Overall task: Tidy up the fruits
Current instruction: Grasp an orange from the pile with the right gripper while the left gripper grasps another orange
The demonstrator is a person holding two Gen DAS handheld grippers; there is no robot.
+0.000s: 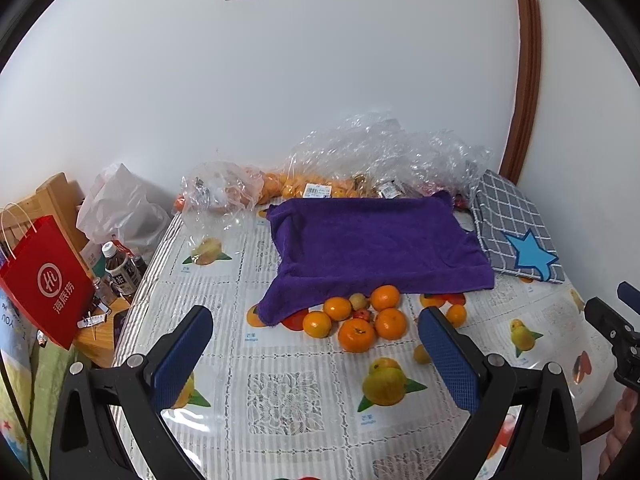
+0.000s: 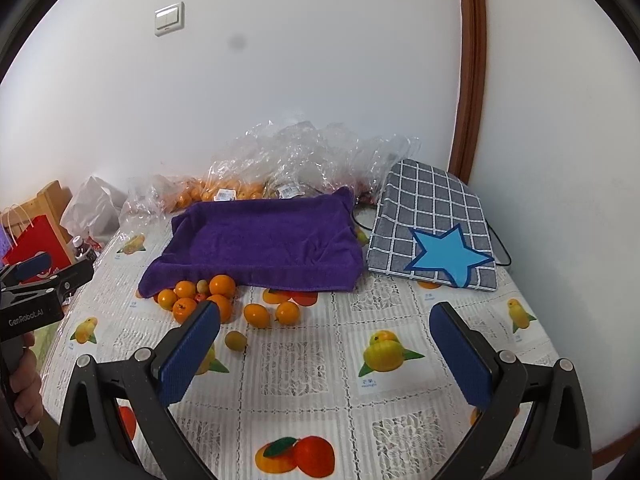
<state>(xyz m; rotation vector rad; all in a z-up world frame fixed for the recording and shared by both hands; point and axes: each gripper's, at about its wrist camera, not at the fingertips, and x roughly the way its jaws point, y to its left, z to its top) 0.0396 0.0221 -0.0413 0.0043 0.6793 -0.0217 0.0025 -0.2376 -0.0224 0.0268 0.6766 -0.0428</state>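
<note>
Several loose tangerines (image 1: 356,334) lie in a cluster on the table by the front edge of a purple towel-covered tray (image 1: 372,244); among them are a pale yellowish small fruit (image 1: 359,301) and a small red one (image 1: 362,314). The cluster (image 2: 185,309) also shows in the right wrist view, with two tangerines (image 2: 257,314) and a small greenish fruit (image 2: 235,340) lying apart. My left gripper (image 1: 316,344) is open and empty, short of the cluster. My right gripper (image 2: 324,340) is open and empty over the tablecloth.
A grey checked pad with a blue star (image 2: 432,228) lies right of the purple tray (image 2: 264,240). Clear plastic bags with more fruit (image 1: 304,184) line the wall. A red paper bag (image 1: 44,276) and bottles (image 1: 120,268) stand left of the table.
</note>
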